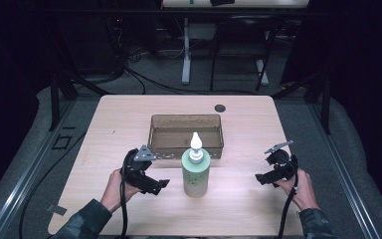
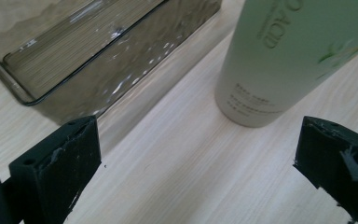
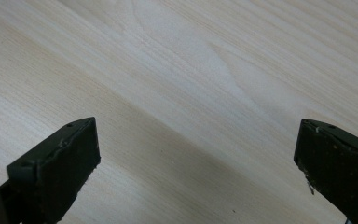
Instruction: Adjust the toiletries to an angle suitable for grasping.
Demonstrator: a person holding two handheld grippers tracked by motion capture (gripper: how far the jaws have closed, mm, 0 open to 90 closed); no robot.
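Closest to the person, both hands rest low on the wooden table (image 1: pixel 238 129), each holding a gripper with its jaws spread wide and nothing between them. The left gripper (image 1: pixel 160 185) sits just beside the pale green bottle (image 1: pixel 195 172), which lies ahead of it and toward its right jaw; the right gripper (image 1: pixel 261 178) is farther off, over bare wood. The bottle stands upright, long axis vertical, white nozzle cap (image 1: pixel 196 143) pointing up. Just behind it sits the clear brown plastic bin (image 1: pixel 158 134), open-topped, its long side running across the table.
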